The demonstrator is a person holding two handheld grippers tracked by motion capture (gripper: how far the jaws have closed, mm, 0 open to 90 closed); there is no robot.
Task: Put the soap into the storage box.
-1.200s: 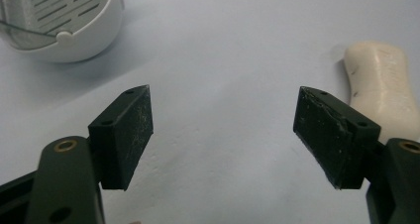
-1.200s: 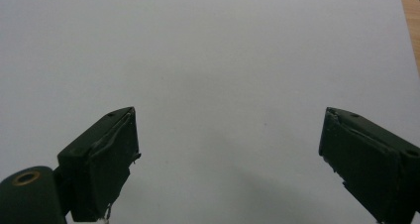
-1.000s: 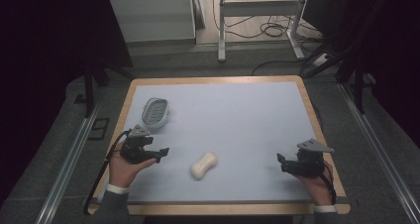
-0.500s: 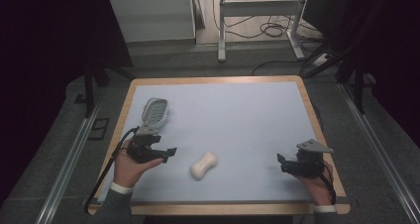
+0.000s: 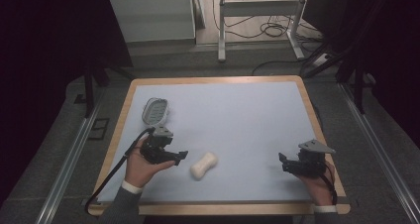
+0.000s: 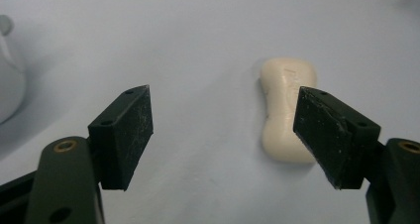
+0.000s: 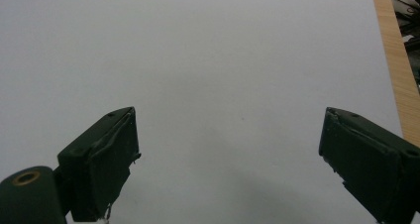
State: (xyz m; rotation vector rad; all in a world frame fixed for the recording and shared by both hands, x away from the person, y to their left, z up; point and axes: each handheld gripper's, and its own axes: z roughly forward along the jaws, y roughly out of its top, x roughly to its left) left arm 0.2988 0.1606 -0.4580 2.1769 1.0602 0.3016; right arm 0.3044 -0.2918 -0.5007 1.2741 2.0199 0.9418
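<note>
A cream, bone-shaped bar of soap (image 5: 204, 165) lies on the pale blue mat near the front middle. My left gripper (image 5: 181, 157) is just left of it, open and pointing at it. In the left gripper view the soap (image 6: 283, 105) lies ahead of the gap, partly behind the right jaw, and nothing is between the jaws of the left gripper (image 6: 223, 130). A white oval soap dish (image 5: 155, 110) sits at the back left. My right gripper (image 5: 282, 162) rests at the front right, open and empty, and in its own view the right gripper (image 7: 228, 154) faces bare mat.
The mat covers a table with a wooden rim (image 5: 213, 80). The rim's right strip (image 7: 396, 75) runs beside the right gripper. The edge of the soap dish (image 6: 7, 80) shows at the left of the left gripper view. Table legs and cables lie on the floor beyond.
My left gripper has moved right, closer to the soap. The right gripper and the soap have stayed where they were.
</note>
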